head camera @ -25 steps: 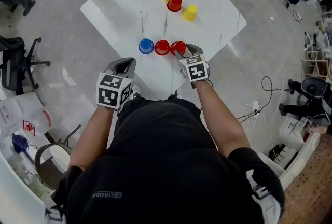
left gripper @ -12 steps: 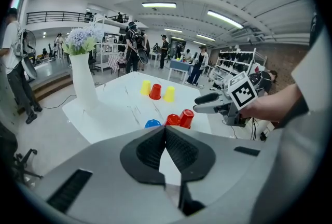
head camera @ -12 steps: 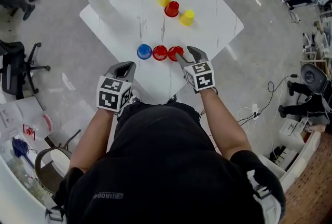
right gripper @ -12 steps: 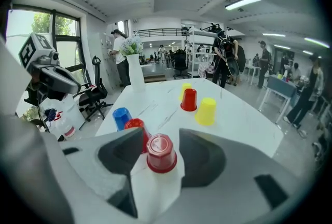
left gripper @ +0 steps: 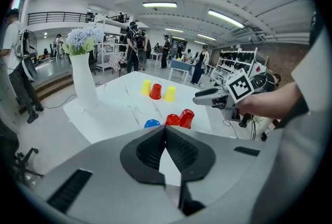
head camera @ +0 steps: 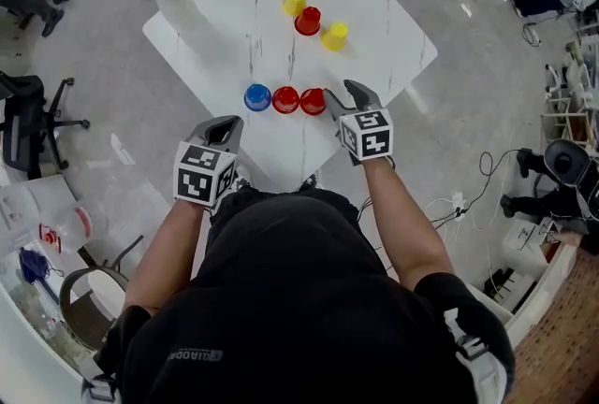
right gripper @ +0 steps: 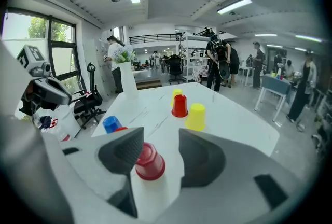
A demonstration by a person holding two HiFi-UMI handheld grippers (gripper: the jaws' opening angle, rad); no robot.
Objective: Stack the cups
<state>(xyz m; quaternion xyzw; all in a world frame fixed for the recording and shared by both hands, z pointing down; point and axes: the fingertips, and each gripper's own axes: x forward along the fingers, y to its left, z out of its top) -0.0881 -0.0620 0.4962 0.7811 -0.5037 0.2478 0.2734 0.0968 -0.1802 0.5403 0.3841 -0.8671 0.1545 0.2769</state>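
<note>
right gripper (head camera: 344,97) fingers wide, empty; end red cup (right gripper: 149,161) on bench (head camera: 374,9) sits off-centre, by the 9 o'clock finger. Advancing risks knocking it into neighbour red cup (head camera: 285,100). left gripper (head camera: 225,124) fingers closed, empty.

The cups (head camera: 313,101) are looking like smooth, glossy plastic. The table (head camera: 365,0) is showing a polished, veined, marble-like top. The pads (left gripper: 183,155) are looking matt, ribbed and black.

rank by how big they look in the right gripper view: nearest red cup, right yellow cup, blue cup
1. nearest red cup, though it sits closest to the camera, so true size is unsure
2. right yellow cup
3. blue cup, partly hidden
</note>
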